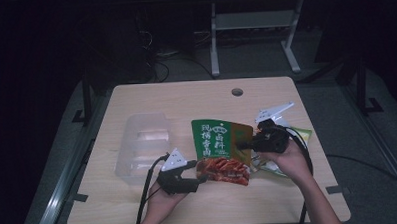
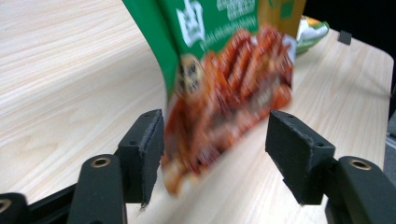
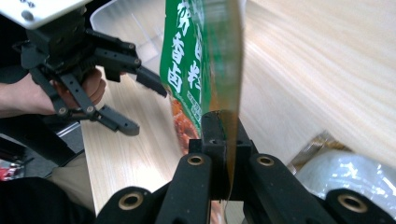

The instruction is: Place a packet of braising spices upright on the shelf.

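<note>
At centre frame above the table [image 1: 136, 99], the right gripper [image 1: 242, 144] pinches the green snack packet's [image 1: 215, 139] edge, while the left gripper's [image 1: 201, 172] 2 jaws gape around its lower end, untouching.

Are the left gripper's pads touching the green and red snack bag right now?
Apart. The left gripper view shows the left gripper with jaws spread, a gap between each pad and the snack bag.
</note>
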`<state>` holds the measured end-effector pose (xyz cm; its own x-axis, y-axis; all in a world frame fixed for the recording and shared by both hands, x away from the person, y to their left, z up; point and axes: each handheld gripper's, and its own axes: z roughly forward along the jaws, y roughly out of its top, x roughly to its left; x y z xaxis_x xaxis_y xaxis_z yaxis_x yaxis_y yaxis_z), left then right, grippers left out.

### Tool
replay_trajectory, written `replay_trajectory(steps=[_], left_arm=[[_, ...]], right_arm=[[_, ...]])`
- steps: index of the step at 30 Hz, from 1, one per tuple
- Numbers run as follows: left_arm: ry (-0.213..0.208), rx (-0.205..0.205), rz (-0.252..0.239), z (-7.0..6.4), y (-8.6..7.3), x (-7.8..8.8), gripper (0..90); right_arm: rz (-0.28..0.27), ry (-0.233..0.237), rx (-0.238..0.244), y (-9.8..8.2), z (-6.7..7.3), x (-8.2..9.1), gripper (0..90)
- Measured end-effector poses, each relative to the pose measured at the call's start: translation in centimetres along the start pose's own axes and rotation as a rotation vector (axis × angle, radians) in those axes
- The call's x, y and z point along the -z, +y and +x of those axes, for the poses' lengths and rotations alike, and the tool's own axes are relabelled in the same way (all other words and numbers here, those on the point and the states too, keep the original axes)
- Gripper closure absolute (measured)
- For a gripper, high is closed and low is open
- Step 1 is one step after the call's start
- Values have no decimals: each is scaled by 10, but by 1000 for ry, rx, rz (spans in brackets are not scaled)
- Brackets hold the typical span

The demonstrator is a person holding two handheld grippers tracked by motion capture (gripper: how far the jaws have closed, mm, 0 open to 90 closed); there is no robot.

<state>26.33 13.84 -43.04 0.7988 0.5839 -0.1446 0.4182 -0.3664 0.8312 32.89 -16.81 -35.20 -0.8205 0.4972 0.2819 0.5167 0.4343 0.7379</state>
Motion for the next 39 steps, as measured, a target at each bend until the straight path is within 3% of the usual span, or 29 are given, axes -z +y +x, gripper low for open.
replay_trajectory(steps=[2,9,14,16,21,26,39], left_arm=[[-2,11,-6,-2,-3,3,353],[-2,-21,-2,-6,-9,9,315],[-41,-20,-9,-6,-14,12,309],[-39,-38,6,-5,-16,14,298],[-46,-35,-15,-3,-16,16,283],[-48,-61,-13,-5,-15,14,272],[-59,-54,-16,-5,-15,11,265]], right_arm=[[-7,-7,10,4,4,2,897],[-28,-43,24,16,9,4,899],[-37,-64,34,22,11,4,899],[-45,-61,31,25,11,5,899],[-52,-72,48,36,13,7,899],[-50,-82,55,49,12,5,899],[-40,-74,69,64,14,-2,899]])
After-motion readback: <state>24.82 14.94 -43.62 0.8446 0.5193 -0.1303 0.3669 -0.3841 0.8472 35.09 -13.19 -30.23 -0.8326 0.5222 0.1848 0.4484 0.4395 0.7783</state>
